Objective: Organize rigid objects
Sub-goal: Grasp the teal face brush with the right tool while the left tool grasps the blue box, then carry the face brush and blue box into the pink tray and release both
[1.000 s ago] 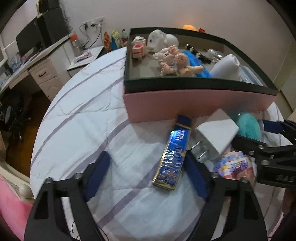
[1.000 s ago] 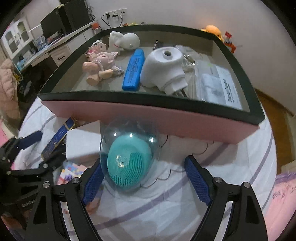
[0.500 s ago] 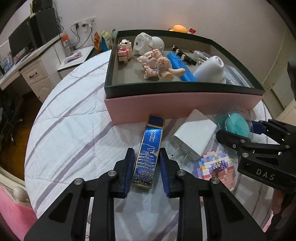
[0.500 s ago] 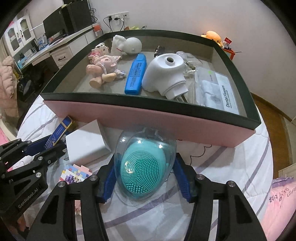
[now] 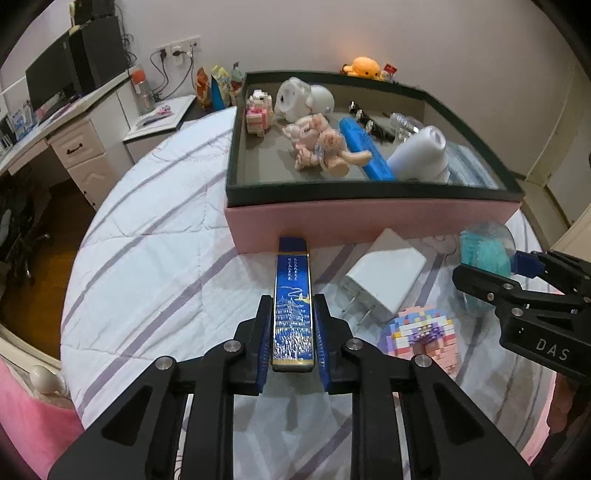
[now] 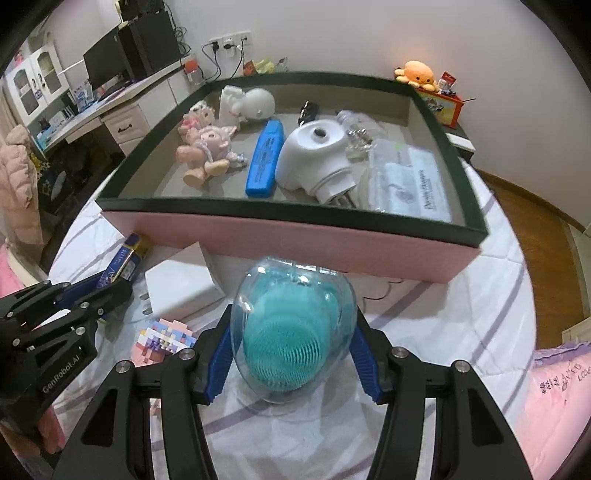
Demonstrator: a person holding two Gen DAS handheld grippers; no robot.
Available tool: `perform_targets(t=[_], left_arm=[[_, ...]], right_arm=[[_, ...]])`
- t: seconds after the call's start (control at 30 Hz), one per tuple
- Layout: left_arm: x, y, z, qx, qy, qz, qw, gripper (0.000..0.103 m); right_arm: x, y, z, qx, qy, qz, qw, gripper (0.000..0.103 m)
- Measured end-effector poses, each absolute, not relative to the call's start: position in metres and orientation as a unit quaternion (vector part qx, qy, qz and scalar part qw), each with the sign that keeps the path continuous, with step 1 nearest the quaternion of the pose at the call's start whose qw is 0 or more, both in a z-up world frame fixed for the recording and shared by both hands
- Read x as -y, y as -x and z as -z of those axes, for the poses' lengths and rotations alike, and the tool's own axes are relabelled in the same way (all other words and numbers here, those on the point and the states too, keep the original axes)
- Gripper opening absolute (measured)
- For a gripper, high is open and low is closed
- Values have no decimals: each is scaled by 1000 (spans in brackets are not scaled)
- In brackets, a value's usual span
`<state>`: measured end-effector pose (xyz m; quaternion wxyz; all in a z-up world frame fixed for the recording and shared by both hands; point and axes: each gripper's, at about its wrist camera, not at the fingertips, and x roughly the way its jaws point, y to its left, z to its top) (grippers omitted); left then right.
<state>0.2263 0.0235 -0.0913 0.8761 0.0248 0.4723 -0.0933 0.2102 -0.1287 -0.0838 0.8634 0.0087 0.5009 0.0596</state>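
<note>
Both grippers (image 5: 292,332) (image 6: 291,343) now clamped: blue box (image 5: 293,314), teal brush (image 6: 284,347).

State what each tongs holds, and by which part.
Left tongs: long blue picture-printed box, by its near end's sides. Right tongs: clear egg-shaped case, by its sides.

Pale walls (image 6: 332,33) are enclosing the room, wooden floor (image 6: 535,206) is showing at the right, and a white desk (image 5: 55,136) is standing at the left (a dark monitor (image 6: 105,61) sitting on it) below a wall socket (image 5: 177,46).
</note>
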Motion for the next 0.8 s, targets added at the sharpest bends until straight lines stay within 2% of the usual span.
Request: perform_targets(t=[0.37,0.8], left_arm=[[-23,-196,56,-433,-29,87,897,20],[-20,-128,-16,-331,-42,64,941,20]], right_arm=[[134,-180,49,-464,-14,-56,884,57],[138,-98,-29,-354,-7,-61,933,57]])
